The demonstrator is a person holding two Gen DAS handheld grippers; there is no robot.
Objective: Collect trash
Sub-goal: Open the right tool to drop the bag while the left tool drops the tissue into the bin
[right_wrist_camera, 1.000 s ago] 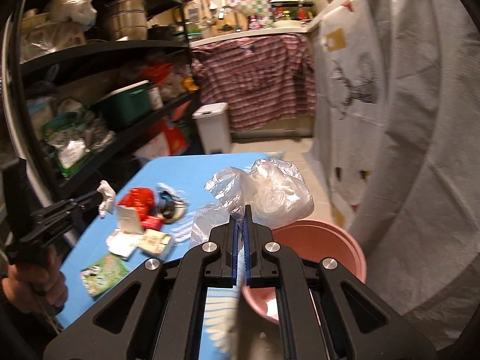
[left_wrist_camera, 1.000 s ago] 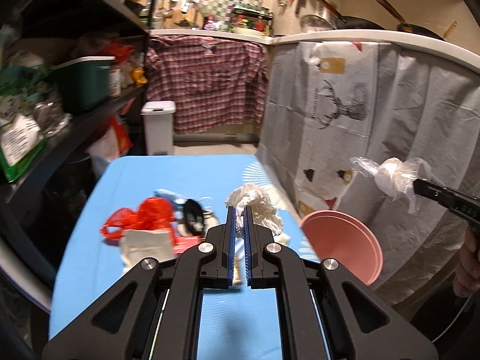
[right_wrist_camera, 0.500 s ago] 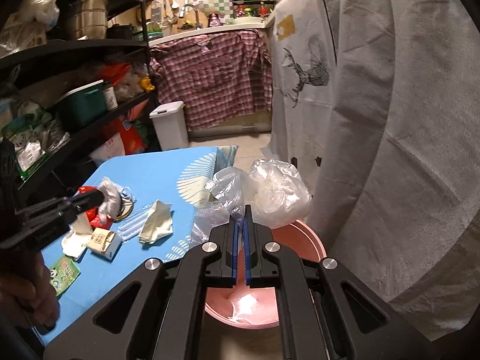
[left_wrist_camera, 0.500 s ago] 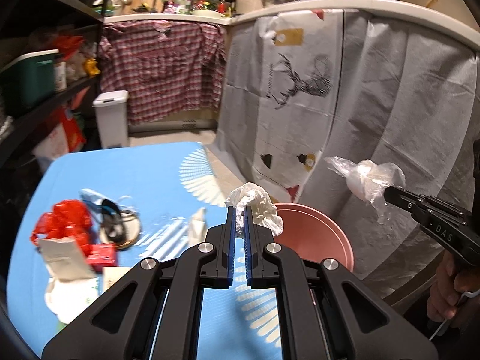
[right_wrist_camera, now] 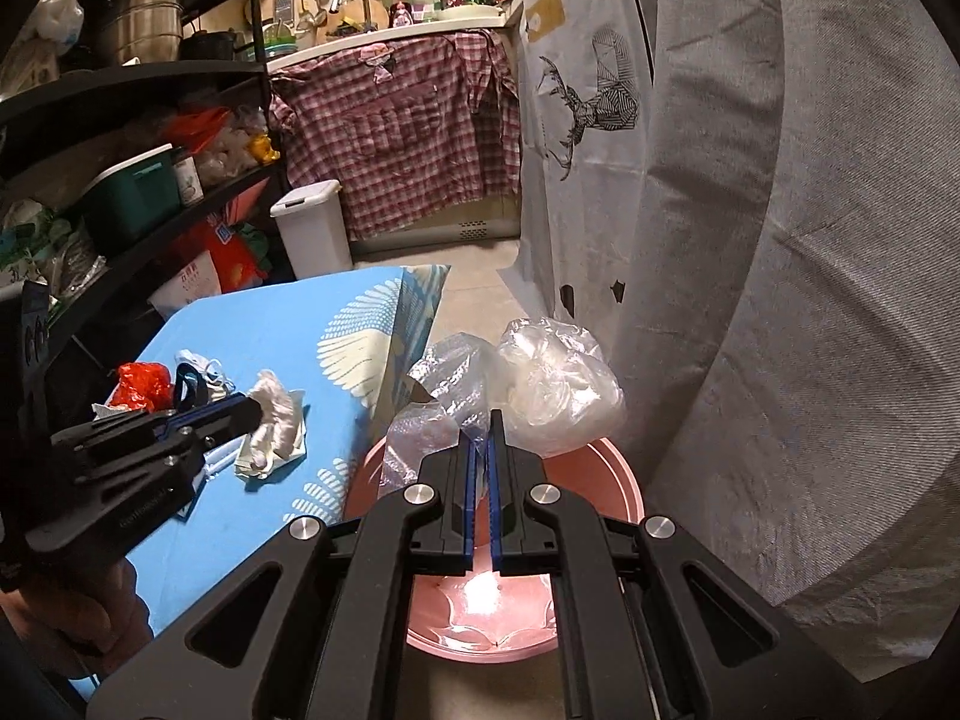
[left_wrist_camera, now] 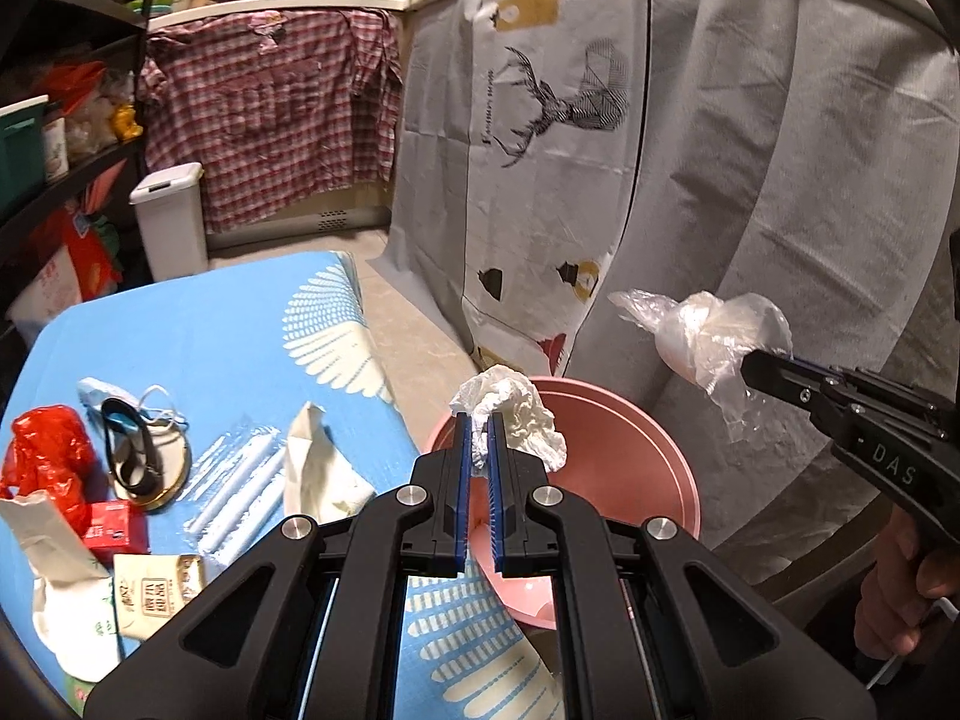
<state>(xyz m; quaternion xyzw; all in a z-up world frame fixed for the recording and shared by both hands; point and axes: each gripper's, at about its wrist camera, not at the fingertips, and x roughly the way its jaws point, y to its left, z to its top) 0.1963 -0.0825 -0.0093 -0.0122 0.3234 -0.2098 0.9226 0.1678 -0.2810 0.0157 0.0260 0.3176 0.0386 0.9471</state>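
My left gripper [left_wrist_camera: 478, 420] is shut on a crumpled white tissue [left_wrist_camera: 516, 414], held at the table's right edge by the near rim of a pink basin [left_wrist_camera: 630, 450] on the floor. My right gripper [right_wrist_camera: 480, 420] is shut on a clear plastic bag [right_wrist_camera: 552, 390] and holds it above the same basin [right_wrist_camera: 618, 474]. The right gripper also shows in the left wrist view [left_wrist_camera: 750, 369] with the bag [left_wrist_camera: 714, 336]. The left gripper shows in the right wrist view [right_wrist_camera: 255, 414] with the tissue [right_wrist_camera: 276, 420].
On the blue table [left_wrist_camera: 210, 330] lie a red plastic bag [left_wrist_camera: 48, 450], a face mask [left_wrist_camera: 108, 402], a clear wrapper [left_wrist_camera: 240, 480], a white paper bag [left_wrist_camera: 312, 468], a red box [left_wrist_camera: 114, 528] and paper packets [left_wrist_camera: 156, 594]. A grey curtain [left_wrist_camera: 780, 180] hangs right. A white bin [left_wrist_camera: 171, 222] stands behind.
Both grippers have moved right from over the table toward the pink basin, each still holding its trash. The basin now sits closer under both.
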